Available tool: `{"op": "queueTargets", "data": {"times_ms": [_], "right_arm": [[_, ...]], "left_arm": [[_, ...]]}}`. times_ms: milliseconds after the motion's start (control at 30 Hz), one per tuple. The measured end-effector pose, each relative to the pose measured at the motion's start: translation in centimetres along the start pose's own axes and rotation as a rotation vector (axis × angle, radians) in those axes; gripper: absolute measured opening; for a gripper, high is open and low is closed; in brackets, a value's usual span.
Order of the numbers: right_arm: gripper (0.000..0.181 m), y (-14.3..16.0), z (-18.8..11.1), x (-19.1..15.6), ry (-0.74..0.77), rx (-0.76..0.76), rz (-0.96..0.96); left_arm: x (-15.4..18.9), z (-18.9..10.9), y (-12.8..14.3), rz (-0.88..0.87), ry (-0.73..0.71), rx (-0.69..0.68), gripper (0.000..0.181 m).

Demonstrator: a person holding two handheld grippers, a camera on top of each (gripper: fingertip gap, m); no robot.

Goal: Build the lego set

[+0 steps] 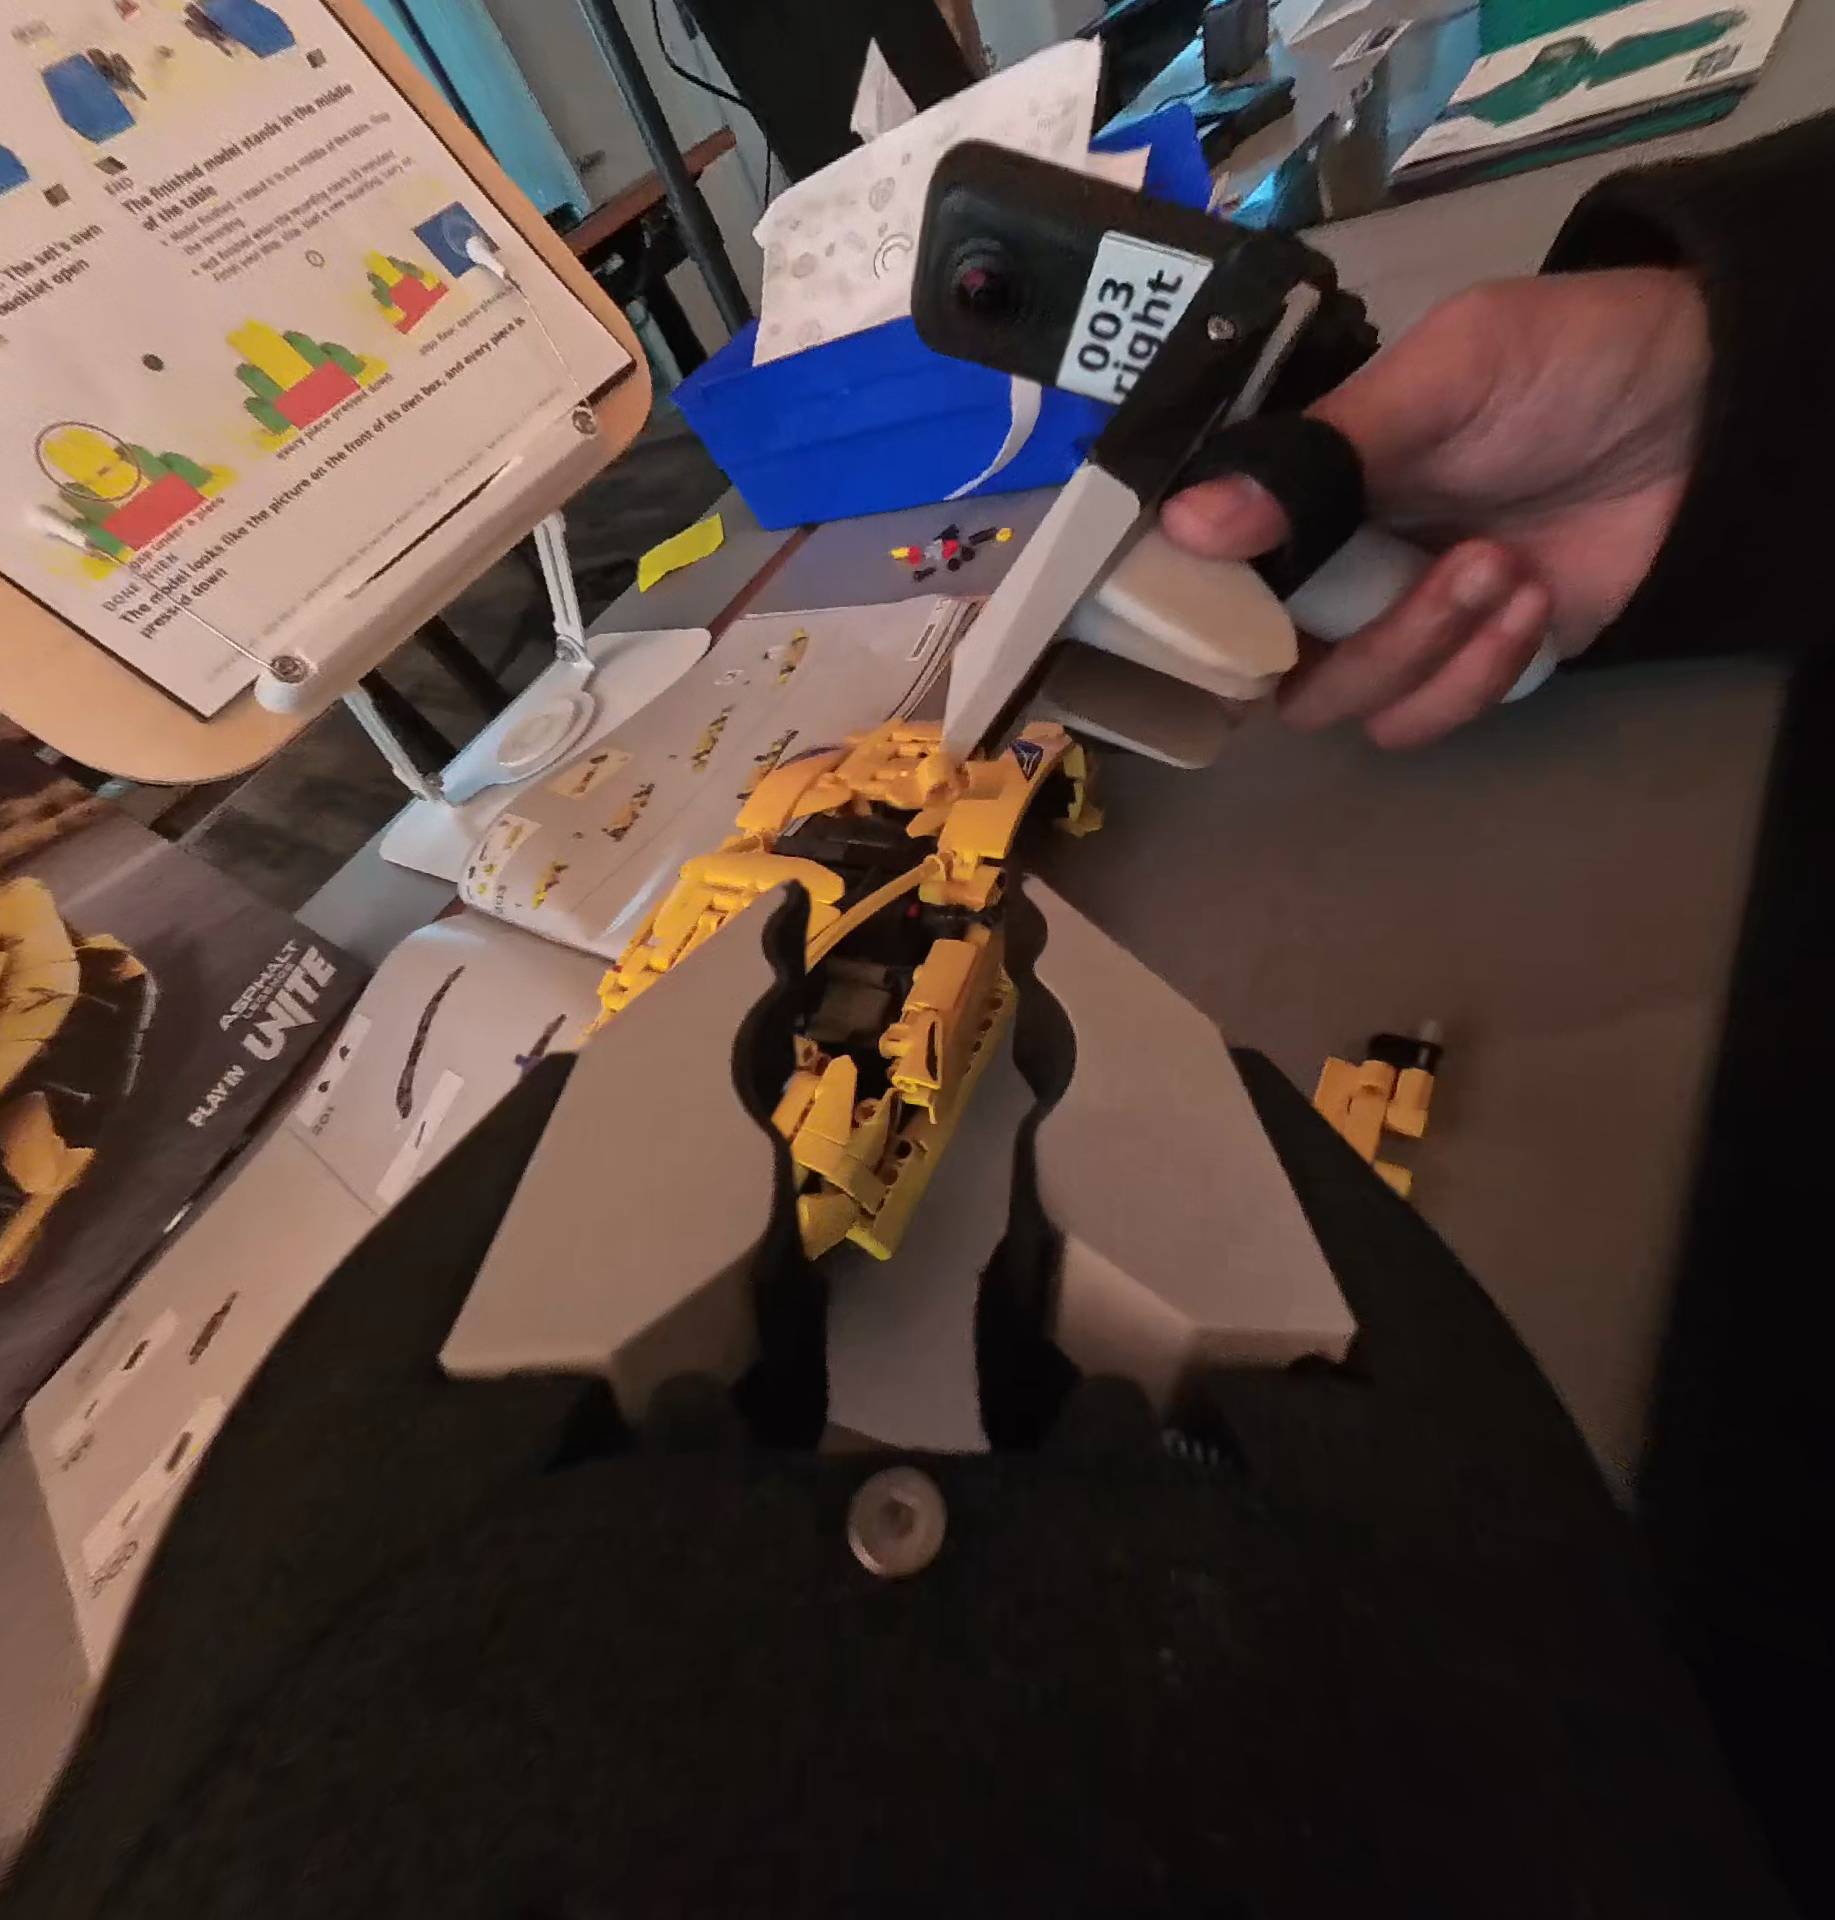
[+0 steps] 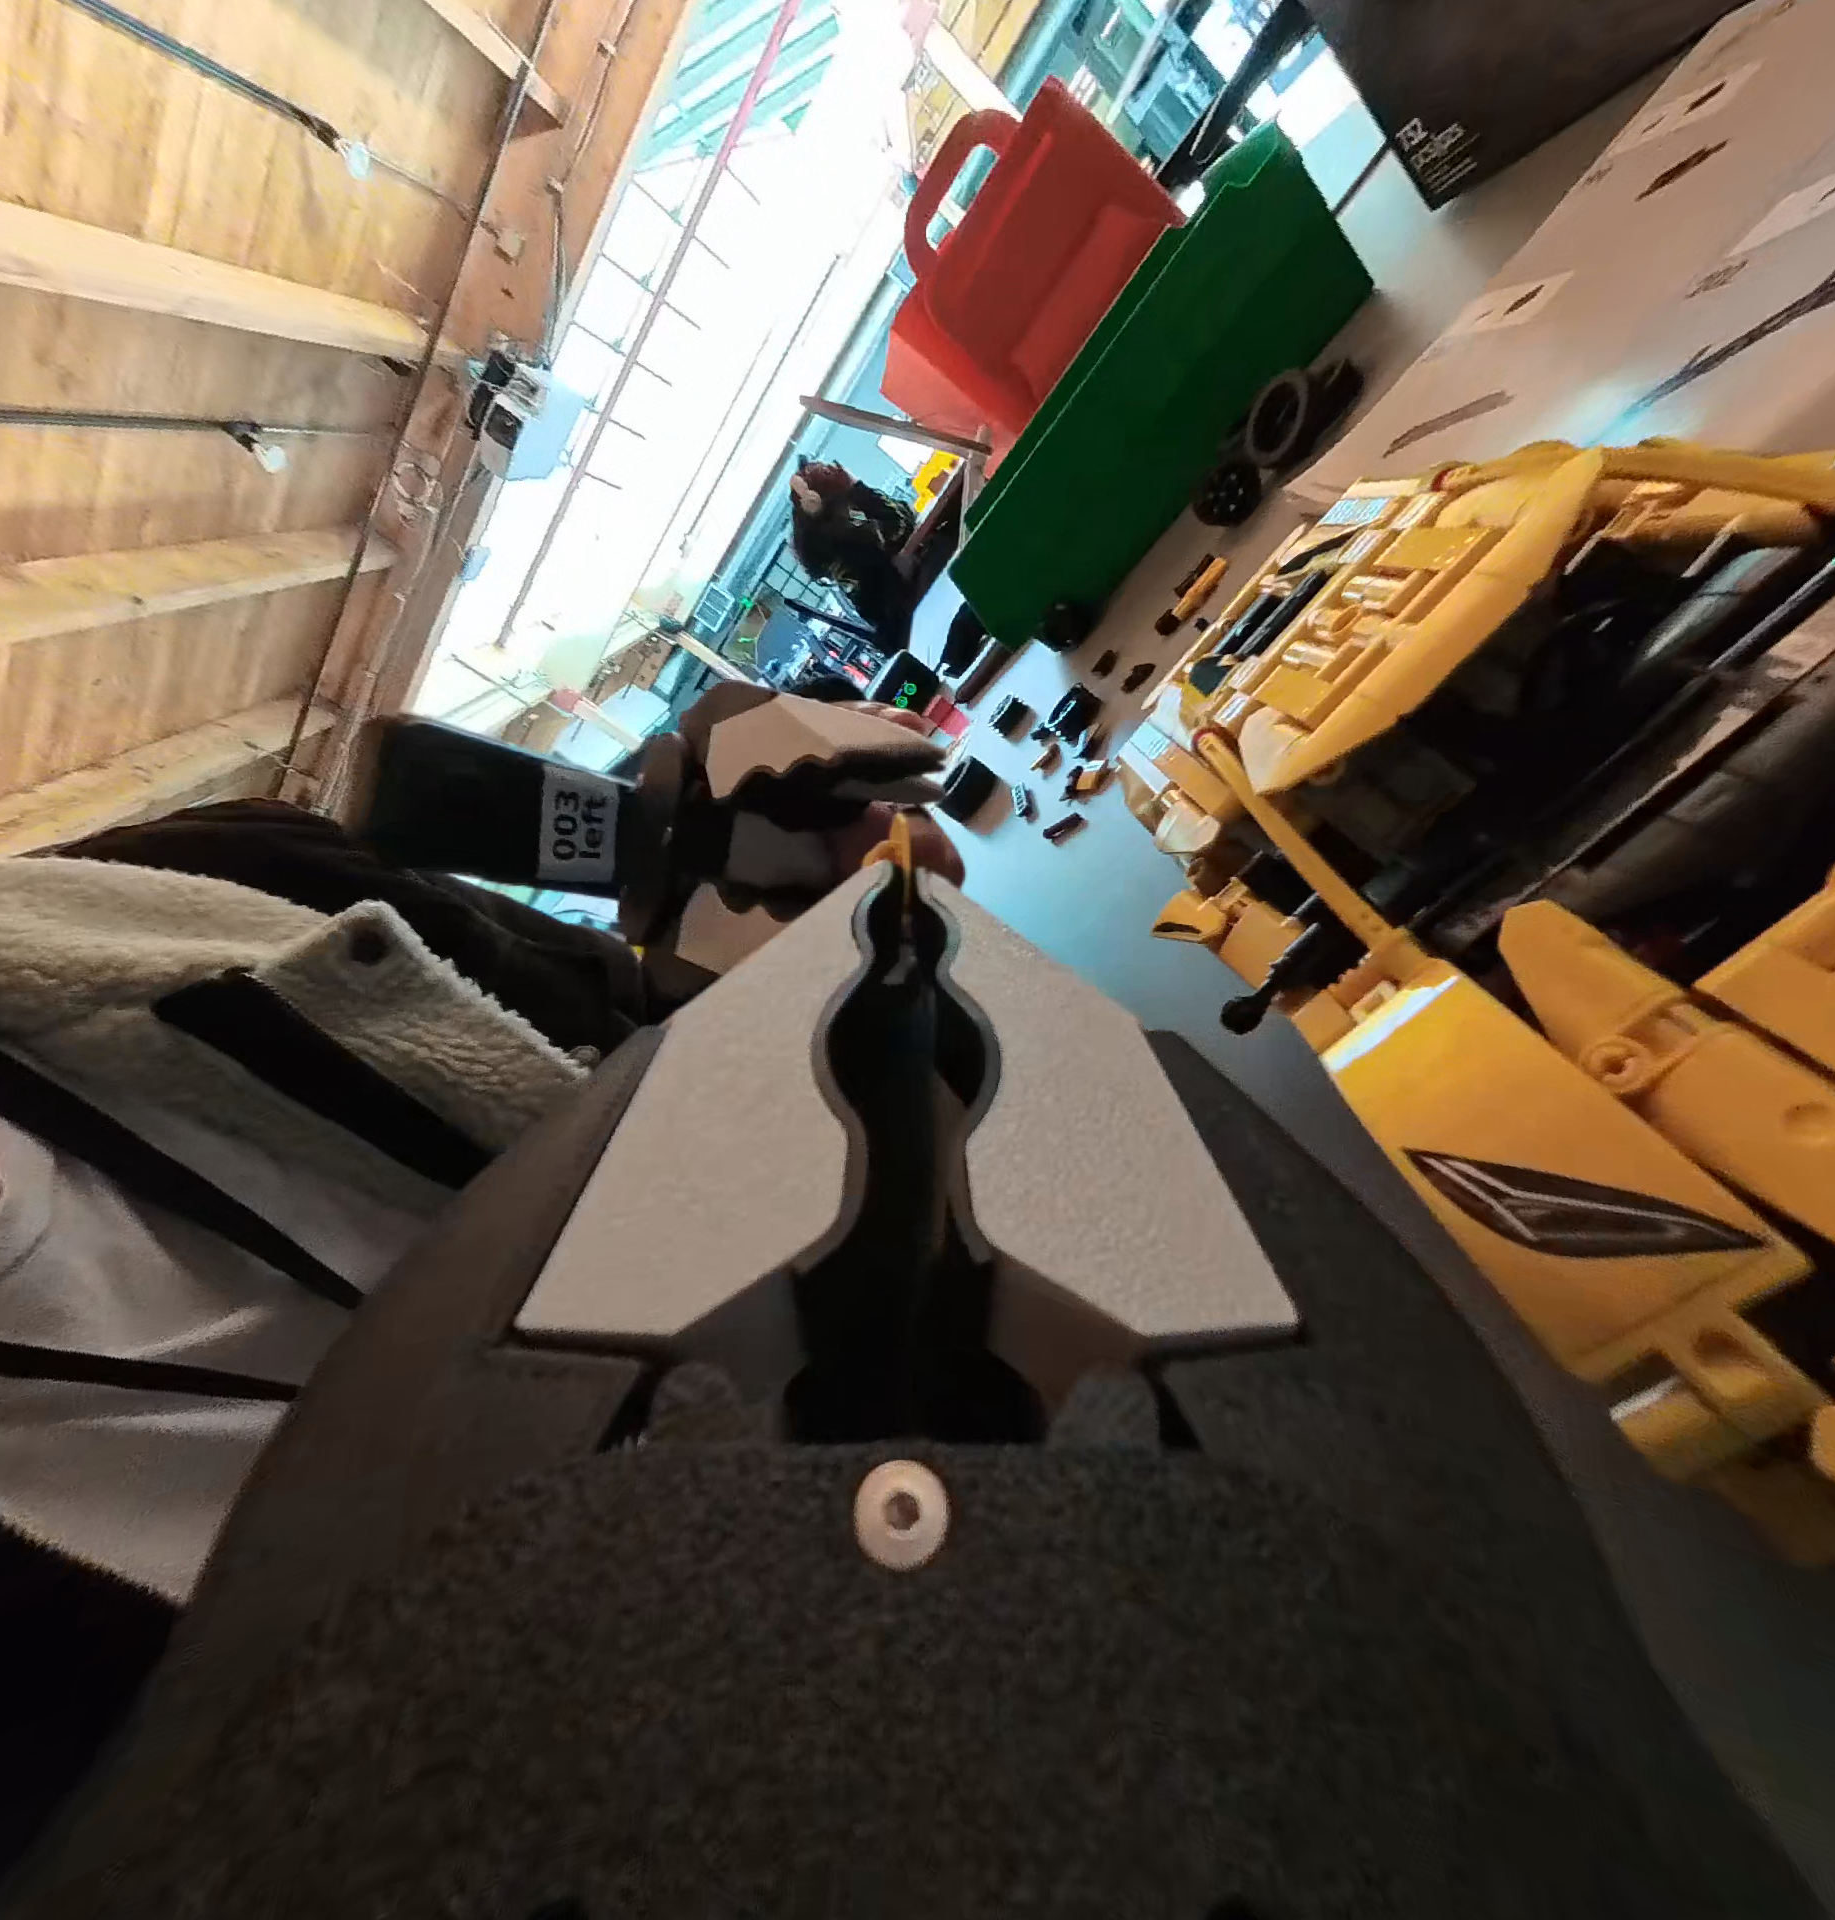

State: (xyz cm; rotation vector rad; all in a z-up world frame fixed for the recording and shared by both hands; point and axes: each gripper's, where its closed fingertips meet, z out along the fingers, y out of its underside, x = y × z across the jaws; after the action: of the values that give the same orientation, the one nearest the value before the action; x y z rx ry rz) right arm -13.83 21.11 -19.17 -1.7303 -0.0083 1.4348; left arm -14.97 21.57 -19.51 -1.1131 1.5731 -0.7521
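At the centre of the left wrist view, my left claw (image 1: 908, 935) hangs wide open and empty above the yellow car model (image 1: 861, 956) on the grey table (image 1: 1412, 935). In the right wrist view, my right claw (image 2: 905, 883) pinches a small yellow piece (image 2: 900, 836). Farther up the left view, its tip touches the car's far end, and a blue bin (image 1: 871, 426) sits beyond.

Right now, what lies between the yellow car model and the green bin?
Loose black pieces and a few black wheels, scattered on the table; the right wrist view shows it.
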Motion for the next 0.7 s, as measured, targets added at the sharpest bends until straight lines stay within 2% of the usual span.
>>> {"op": "queueTargets", "data": {"times_ms": [333,533,700], "right_arm": [[0.001,0.7,0.9,-0.3,-0.048,-0.036,0.013],[0.001,1.4,1.2,-0.8,-0.082,-0.071,0.017],[0.001,1.8,1.5,-1.2,-0.109,-0.097,0.019]], "left_arm": [[0.3,-0.2,-0.6,-0.178,0.068,0.068,0.036],[0.7,-0.8,-1.1,-0.194,0.125,0.114,0.03],[2.2,-1.2,-1.0,-0.205,0.239,0.117,0.03]]}}
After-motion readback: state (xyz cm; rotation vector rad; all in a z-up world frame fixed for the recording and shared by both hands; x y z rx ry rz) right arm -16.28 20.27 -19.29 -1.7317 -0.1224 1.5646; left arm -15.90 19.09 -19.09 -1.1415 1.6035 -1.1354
